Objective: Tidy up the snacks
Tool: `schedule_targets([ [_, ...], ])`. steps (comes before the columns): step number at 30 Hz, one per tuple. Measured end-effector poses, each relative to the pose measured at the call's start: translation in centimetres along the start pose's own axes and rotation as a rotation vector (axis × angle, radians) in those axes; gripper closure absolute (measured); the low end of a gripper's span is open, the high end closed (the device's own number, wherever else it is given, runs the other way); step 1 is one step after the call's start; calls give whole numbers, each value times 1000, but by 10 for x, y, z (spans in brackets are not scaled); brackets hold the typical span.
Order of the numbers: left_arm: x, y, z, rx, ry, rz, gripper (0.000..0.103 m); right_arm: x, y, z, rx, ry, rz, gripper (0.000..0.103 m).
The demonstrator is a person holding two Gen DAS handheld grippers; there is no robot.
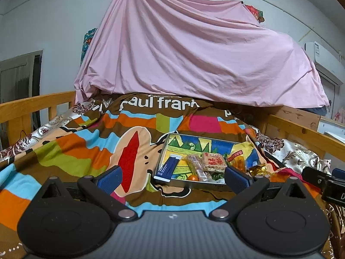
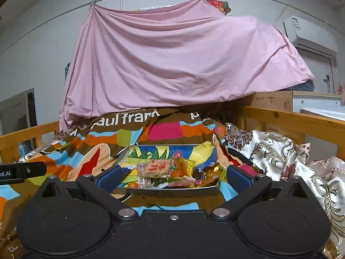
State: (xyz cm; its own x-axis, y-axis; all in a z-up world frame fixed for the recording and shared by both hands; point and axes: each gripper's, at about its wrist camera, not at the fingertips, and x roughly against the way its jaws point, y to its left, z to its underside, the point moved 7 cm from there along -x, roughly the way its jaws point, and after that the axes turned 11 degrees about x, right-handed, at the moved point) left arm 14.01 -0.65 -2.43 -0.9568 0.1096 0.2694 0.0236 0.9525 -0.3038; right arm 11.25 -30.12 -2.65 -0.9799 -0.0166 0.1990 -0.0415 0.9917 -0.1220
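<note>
— Lying in the tray [image 2: 129, 191], the snacks [image 2: 172, 172] were heaped toward its near edge, weren't they?

— Yes. The tray, painted inside, sat on the patchwork bedspread [image 1: 75, 151] of the bed. In the tray a flat packet of pale crackers with red print [image 1: 214, 161] rested on top, a blue box [image 1: 168, 168] leaned over the tray's left rim, and a small orange fruit [image 1: 192, 178] lay against its near wall. Gold wrappers [image 2: 212, 173] were bunched at the tray's right end.

— And the tools?

— The left hand-held gripper [image 1: 172, 178] hovered just short of the tray, its blue-padded fingers wide apart, with nothing between them. The right hand-held gripper [image 2: 172, 178] faced the tray's near wall, fingers spread just as wide, also bare.

— Beyond the tray?

— A pink sheet [image 2: 172, 64] hung draped behind it, and wooden rails [image 2: 291, 120] ran along either side. An air conditioner [image 2: 310, 34] was on the wall, above and right of the tray.
</note>
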Motion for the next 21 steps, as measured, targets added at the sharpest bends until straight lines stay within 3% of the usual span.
schedule_targets([
  [21, 21, 14, 41, -28, 55, -15, 0, 12, 18, 23, 61, 76, 15, 1],
])
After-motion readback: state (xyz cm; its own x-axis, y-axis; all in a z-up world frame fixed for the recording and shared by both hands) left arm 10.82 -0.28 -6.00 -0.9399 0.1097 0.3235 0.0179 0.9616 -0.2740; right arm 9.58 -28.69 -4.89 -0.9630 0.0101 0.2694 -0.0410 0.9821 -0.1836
